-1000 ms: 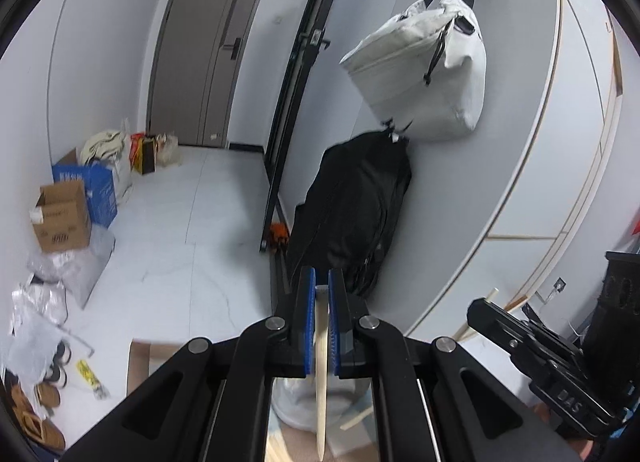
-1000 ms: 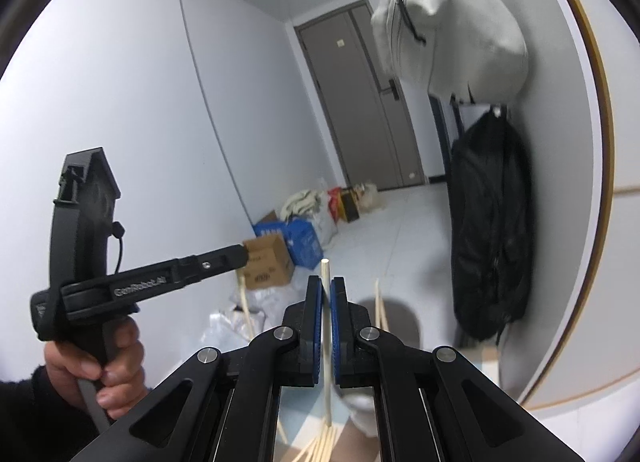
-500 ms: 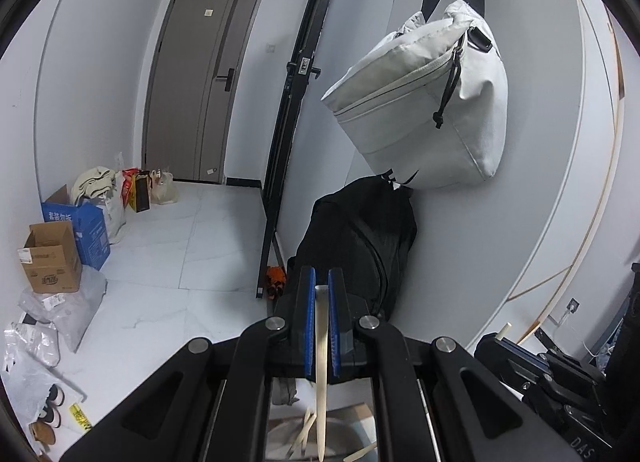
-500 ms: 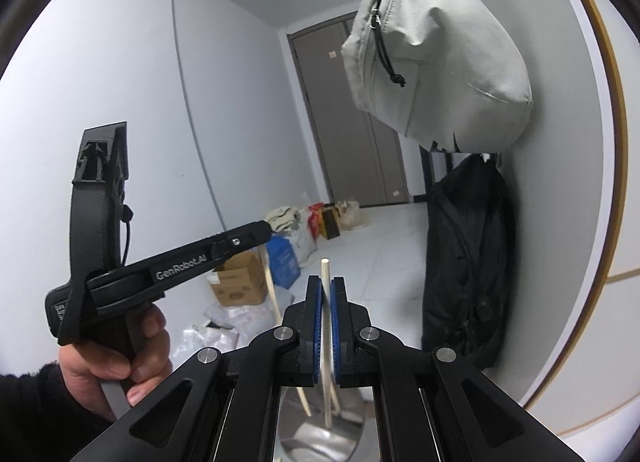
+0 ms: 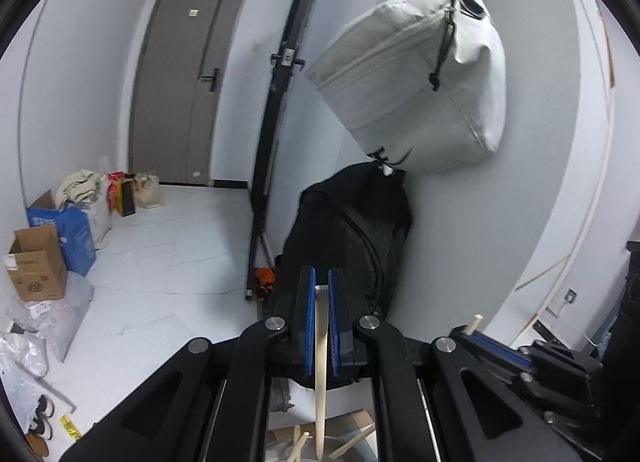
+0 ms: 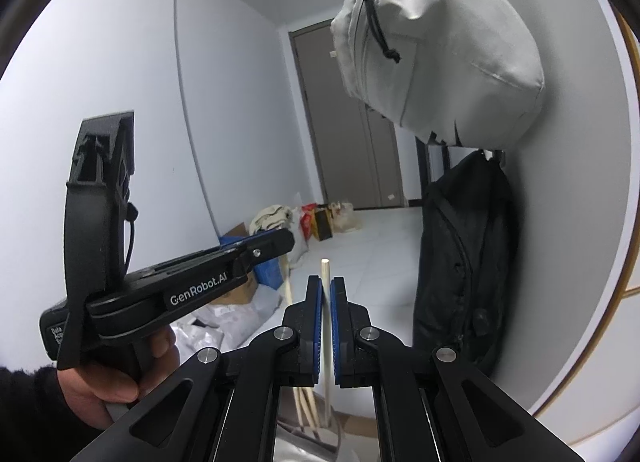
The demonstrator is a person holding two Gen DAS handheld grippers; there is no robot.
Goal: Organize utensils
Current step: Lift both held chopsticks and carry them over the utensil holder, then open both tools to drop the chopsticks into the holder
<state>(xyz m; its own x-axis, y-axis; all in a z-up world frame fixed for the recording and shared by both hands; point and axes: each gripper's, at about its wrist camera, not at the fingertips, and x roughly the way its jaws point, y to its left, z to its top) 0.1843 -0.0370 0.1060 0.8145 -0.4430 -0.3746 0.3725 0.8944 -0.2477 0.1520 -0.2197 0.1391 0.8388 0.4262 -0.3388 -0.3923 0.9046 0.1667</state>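
Left wrist view: the left gripper [image 5: 320, 294] has its blue pads [image 5: 308, 326] drawn nearly together, clamped on a pale wooden stick [image 5: 321, 362] that stands almost upright between them — its flat top just above the pads, its pointed lower end down among other wooden utensils [image 5: 352, 442] in a round container [image 5: 360, 452] at the bottom edge. The right gripper [image 5: 492, 346] shows at the lower right, a stick end poking past its tip.

From the right wrist, the right gripper [image 6: 327, 290] is likewise pinched narrow on a round chopstick [image 6: 326, 326] — upright, top clear of the pads. A white bag [image 6: 436, 54] and black backpack [image 6: 464, 262] hang on the wall.
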